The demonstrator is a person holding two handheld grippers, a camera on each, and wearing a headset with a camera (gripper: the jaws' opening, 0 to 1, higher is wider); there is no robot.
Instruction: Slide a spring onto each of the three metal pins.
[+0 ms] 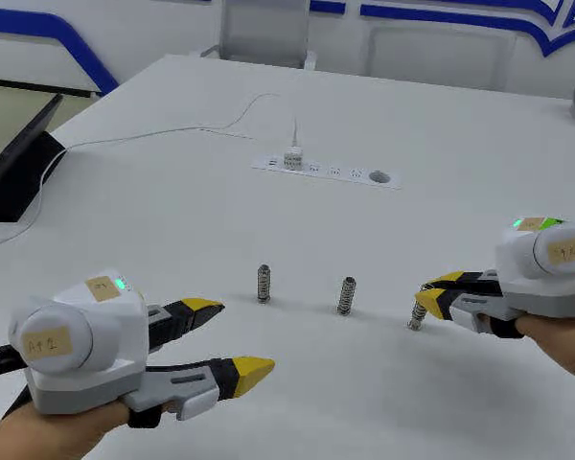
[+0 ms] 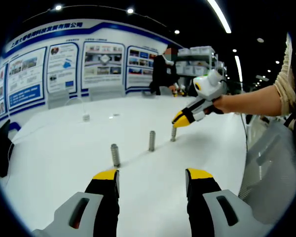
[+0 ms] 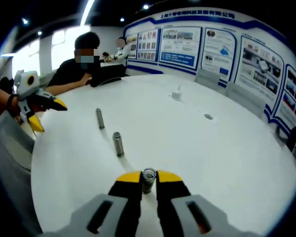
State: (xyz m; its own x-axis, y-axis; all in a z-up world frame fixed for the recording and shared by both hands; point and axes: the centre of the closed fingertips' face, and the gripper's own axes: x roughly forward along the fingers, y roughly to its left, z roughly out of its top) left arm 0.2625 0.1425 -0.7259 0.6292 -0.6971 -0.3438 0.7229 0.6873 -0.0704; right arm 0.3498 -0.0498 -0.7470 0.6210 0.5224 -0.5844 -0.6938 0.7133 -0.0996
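Yellow tips of the right gripper (image 3: 148, 176) are closed against the end spring (image 3: 148, 184), which stands upright on its pin on the white table (image 3: 227, 158). In the head view this gripper reaches in from the right and meets the spring near its top. The left gripper (image 1: 227, 337) hovers close to the person, its jaws spread wide with nothing between them, well apart from the row. Beside the end spring stand the middle spring (image 1: 346, 295) and the left spring (image 1: 264, 284), each coiled round an upright pin, with no gripper touching them. Farther back on the table lies a white power strip (image 1: 326, 172) with a plug (image 1: 293, 158), and a thin cable (image 1: 172, 131) runs left toward a dark device (image 1: 19, 163) at the table's edge.
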